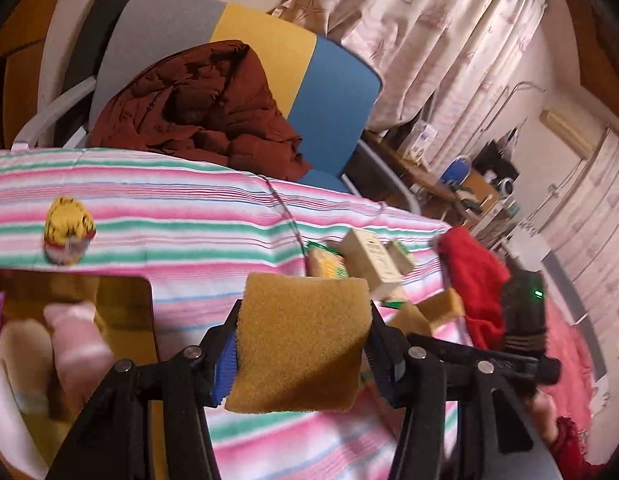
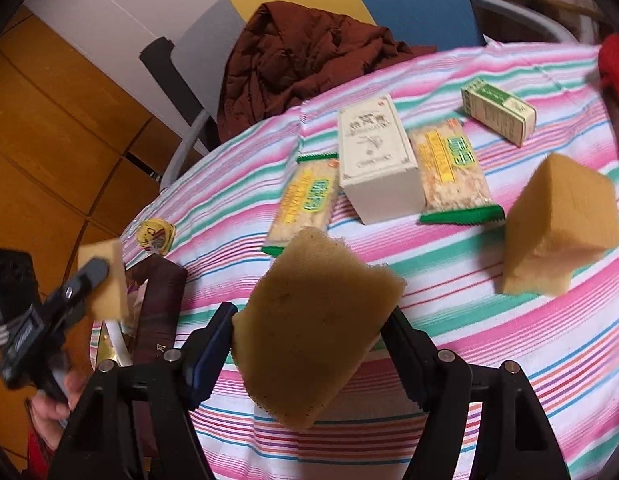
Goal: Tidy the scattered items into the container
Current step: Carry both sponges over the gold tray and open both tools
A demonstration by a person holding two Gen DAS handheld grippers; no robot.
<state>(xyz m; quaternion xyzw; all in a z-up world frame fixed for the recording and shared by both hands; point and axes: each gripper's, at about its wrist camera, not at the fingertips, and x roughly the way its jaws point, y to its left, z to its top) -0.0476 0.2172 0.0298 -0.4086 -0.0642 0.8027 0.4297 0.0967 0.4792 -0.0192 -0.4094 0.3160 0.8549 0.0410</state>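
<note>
sponge A: tan foam slab, clamped in left gripper, lifted off cloth | sponge B: same foam, tilted, pinched in right gripper | sponge C: thick block, propped on edge (blurred) | two snack packets flank white carton, flat | small box beyond | container: brown, partly filled
</note>
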